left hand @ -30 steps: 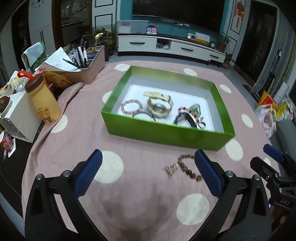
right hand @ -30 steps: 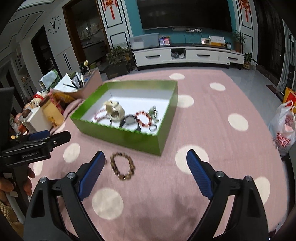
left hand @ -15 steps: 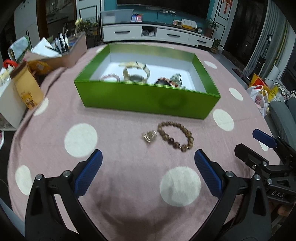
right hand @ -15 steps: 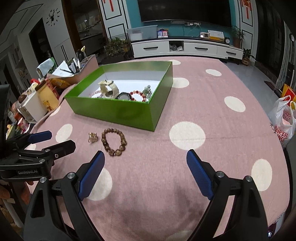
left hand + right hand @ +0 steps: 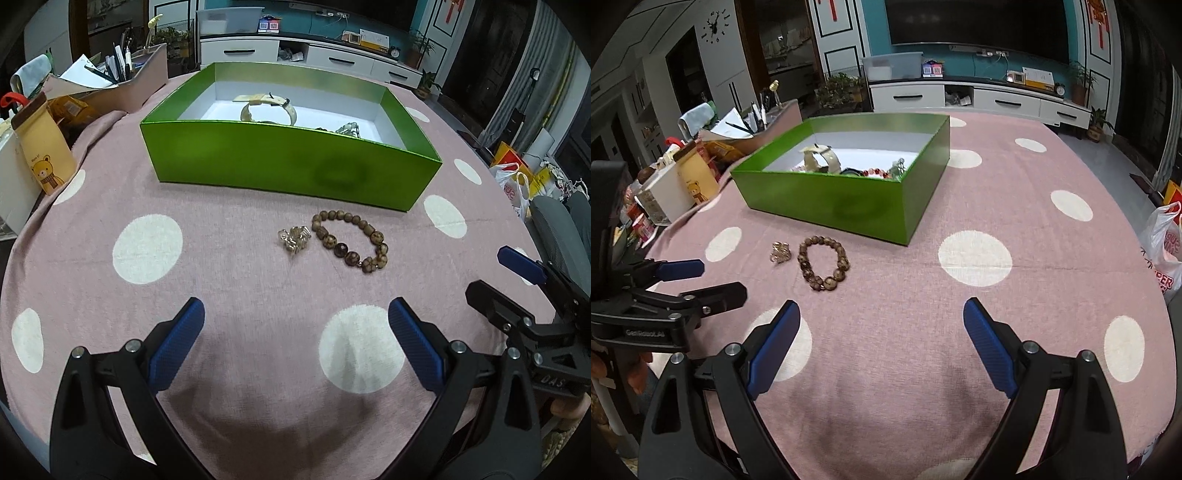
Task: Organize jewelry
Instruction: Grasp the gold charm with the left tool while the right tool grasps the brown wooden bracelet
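Jaws wide on both the left gripper (image 5: pixel 295 343) and right gripper (image 5: pixel 882 339), nothing between them, both poised above the polka-dot cloth (image 5: pixel 221 280). Bead bracelet (image 5: pixel 351 240) lies on the cloth just in front of the green box (image 5: pixel 288 158), with a small metallic piece (image 5: pixel 294 238) just beside it, away from the right gripper. Risks: a pinch on round beads may slip or snag cloth; a sloppy closure could catch both items; a low carry could clip the box wall.
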{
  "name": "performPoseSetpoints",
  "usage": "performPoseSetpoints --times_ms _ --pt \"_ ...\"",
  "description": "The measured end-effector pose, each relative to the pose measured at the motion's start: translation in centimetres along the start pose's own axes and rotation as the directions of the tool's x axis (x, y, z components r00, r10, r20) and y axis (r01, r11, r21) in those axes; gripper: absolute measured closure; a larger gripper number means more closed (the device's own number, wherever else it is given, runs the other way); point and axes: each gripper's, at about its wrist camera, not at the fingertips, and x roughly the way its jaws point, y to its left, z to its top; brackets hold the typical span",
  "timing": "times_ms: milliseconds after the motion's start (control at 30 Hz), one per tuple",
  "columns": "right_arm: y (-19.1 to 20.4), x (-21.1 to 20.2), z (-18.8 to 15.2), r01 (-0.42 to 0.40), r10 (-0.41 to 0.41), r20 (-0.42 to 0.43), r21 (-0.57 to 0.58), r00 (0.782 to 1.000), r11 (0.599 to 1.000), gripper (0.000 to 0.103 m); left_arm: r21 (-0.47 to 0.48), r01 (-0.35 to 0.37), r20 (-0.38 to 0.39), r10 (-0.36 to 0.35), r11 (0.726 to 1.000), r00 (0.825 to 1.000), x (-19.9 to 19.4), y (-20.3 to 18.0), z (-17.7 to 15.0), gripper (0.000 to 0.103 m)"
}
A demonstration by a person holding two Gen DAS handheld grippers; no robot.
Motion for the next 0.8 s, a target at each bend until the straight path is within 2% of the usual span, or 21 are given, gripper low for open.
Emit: performPoseSetpoints --times_ms 333,433,500,600,800 --pt "0.7 2.3 -0.3 -0.030 0.029 -0.042 -0.023 0.999 0.999 0.013 -0.002 -0.044 0.057 0.044 0.999 0.997 1.6 1.0 1.0 0.005" --pt "1.0 3.0 -0.3 -0.042 0.040 -0.053 -0.035 0.998 0.998 0.013 0.040 -0.058 0.060 0.055 0.998 0.997 2.7 0.6 1.5 0.014" --pt "1.3 3.6 -0.3 -0.042 0.039 -0.059 -0.047 0.998 0.998 0.013 0.069 -0.056 0.055 0.052 0.996 0.997 3.5 0.4 1.8 0.026" --pt "1.7 4.2 0.0 -0.048 0.044 -0.061 -0.066 0.997 0.997 0.014 0.096 -0.052 0.046 0.048 0.994 0.998 4.7 0.3 2.3 0.037" --pt "2.4 5.7 0.5 -0.063 0.056 -0.082 -0.088 0.995 0.994 0.018 0.167 -0.034 0.066 0.024 0.985 0.998 5.7 -0.3 2.8 0.046"
